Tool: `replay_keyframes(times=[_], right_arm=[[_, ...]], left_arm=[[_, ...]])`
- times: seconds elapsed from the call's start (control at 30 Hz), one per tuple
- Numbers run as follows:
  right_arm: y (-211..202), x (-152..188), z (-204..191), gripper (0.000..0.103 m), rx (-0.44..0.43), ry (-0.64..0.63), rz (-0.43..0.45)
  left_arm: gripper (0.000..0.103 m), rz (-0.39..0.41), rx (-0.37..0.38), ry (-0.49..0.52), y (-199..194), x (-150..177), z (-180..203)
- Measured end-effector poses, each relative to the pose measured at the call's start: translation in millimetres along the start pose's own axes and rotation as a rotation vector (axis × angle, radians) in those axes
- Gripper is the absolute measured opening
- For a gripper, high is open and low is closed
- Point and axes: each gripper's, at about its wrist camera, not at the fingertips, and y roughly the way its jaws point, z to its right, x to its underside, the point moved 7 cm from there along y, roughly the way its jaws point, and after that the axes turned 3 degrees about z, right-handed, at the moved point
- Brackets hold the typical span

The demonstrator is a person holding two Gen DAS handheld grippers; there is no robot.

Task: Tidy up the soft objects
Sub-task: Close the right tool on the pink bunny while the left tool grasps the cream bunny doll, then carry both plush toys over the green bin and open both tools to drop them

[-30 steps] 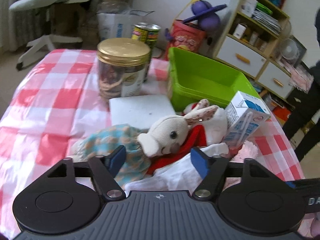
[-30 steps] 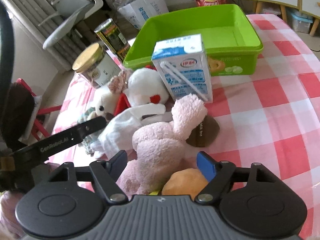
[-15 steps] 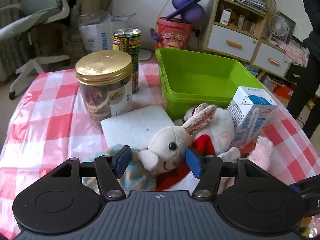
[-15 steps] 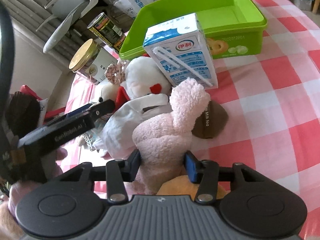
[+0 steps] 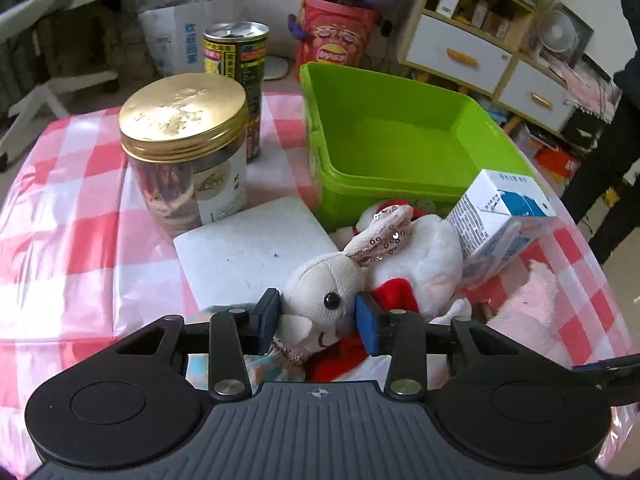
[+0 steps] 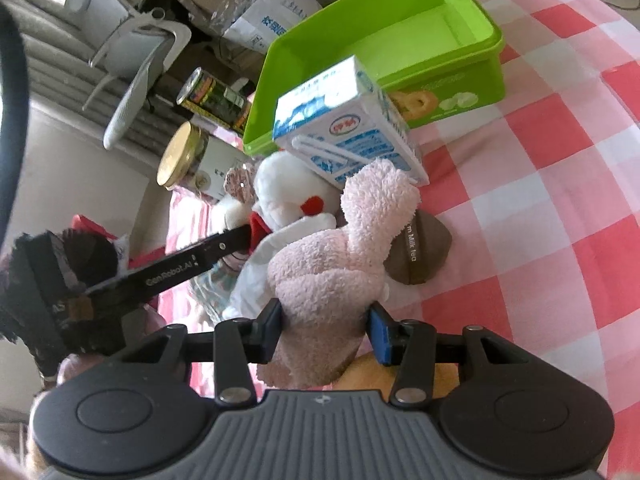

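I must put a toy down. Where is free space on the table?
Inside the green bin; on the cloth right of the milk carton; left of the jar. Between jar and carton, toys crowd.

Both wrist views sit low and close over the table's near edge, facing the far bin (image 5: 400, 148) (image 6: 384, 36), sharing the carton (image 5: 500, 220) (image 6: 344, 128).

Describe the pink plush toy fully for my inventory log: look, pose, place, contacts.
The pink plush toy is pale pink, fluffy like terry fleece, with a rounded body and one long lobe rising toward the milk carton, its tip overlapping the carton's lower edge. It lies on the checked tablecloth beside a brown pouch and white plush. The right gripper is shut on its lower body, which bulges between the pads. Its face is not visible.
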Motion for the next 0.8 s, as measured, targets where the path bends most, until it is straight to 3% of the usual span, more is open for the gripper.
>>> replay_keyframes(times=[0.33, 0.53, 0.8], right_arm=[[-31, -15, 15, 0.022, -0.043, 0.090, 0.080], [-59, -31, 11, 0.022, -0.095, 0.109, 0.153], [-97, -89, 2, 0.022, -0.125, 0.127, 0.316]], left_arm=[[0.036, 0.031, -0.037, -0.106, -28, -6, -3], [0.036, 0.063, -0.015, -0.133, -54, -27, 4], [0.036, 0.135, 0.068, -0.109, -66, -77, 41]])
